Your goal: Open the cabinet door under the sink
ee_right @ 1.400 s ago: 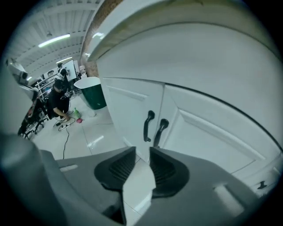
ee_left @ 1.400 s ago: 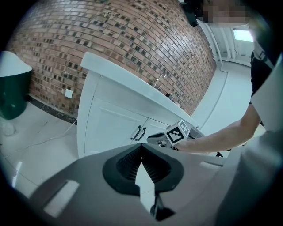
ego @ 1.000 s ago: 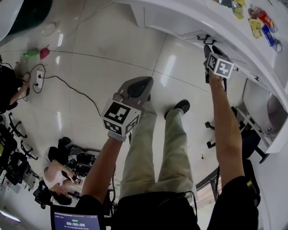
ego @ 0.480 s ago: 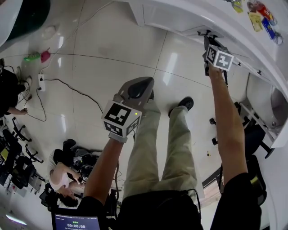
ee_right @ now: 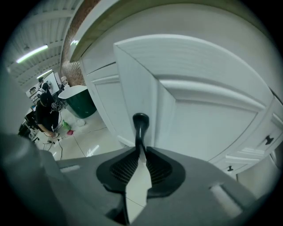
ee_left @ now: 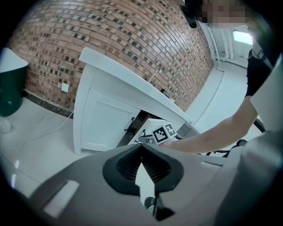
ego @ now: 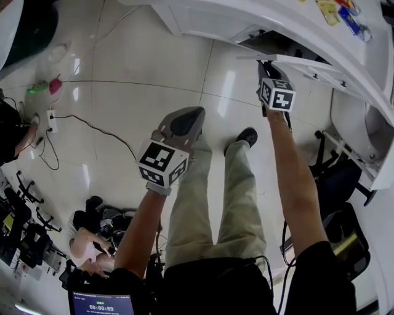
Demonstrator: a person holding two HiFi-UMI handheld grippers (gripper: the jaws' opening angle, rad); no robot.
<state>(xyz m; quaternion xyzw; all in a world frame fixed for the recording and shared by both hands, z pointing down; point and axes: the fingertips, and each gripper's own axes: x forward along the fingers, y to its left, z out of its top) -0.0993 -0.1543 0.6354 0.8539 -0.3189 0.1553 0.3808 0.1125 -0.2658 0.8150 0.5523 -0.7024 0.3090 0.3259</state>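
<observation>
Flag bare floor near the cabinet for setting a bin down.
Free: tiles between the cabinet and the cable. Crowded: gear at lower left, black chair at right beside the open cabinet door.

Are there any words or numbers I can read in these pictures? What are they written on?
"00:00:09": a timer on the dark screen at the bottom left of the head view. The small line above it is too tiny to read.
Coloured packets on the white countertop: their print is too small and blurred to read.
Marker cubes: only black-and-white square patterns, no letters or numbers.
Both gripper views: no writing that can be read.
</observation>
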